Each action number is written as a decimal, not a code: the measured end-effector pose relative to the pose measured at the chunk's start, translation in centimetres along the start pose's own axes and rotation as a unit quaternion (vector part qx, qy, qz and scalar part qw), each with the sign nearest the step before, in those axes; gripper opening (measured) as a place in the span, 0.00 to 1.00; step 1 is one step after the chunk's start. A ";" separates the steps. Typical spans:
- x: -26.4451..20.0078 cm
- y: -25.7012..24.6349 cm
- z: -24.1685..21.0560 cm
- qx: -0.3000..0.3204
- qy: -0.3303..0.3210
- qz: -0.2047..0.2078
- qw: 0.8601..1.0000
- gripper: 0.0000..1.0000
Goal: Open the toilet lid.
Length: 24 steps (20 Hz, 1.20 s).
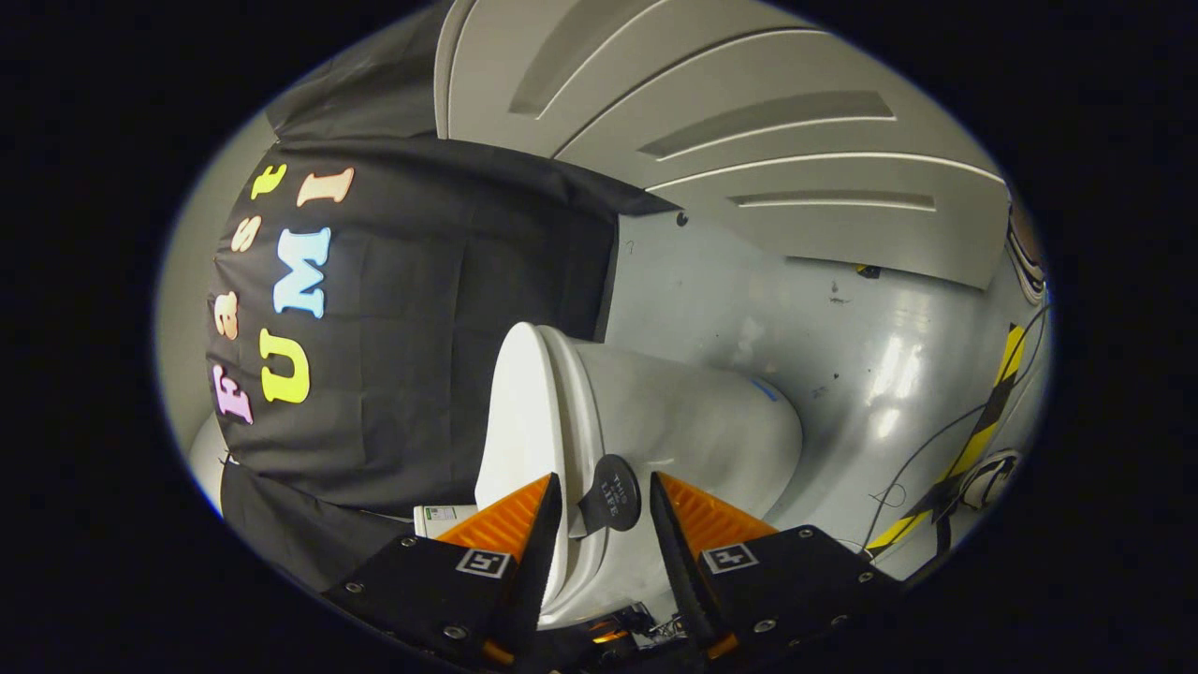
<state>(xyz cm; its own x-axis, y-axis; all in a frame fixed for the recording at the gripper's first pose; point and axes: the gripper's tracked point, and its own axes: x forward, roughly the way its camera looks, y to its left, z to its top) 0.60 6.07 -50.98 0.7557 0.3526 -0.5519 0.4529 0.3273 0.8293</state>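
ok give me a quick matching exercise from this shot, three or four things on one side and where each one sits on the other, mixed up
Things:
1. round black tab
2. toilet lid
3. black cloth wall
4. striped tape

Places:
A. on the grey floor, beyond the toilet bowl
B. behind the toilet
C. between the open fingers of the gripper, touching neither
D. shut against the seat, on the side toward the cloth

Pairs: 1-C, 2-D, 3-B, 4-A
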 end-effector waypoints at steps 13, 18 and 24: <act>0.3 0.6 0.2 0.017 -0.024 0.023 0.999 0.05; 0.0 1.2 0.2 -0.023 -0.032 0.011 0.999 0.00; -1.6 4.1 0.5 -0.113 -0.046 0.013 0.992 0.00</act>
<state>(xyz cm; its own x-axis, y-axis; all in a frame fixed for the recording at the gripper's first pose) 1.48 6.40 -46.61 0.8108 0.2856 -0.5110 0.3221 0.5112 0.7968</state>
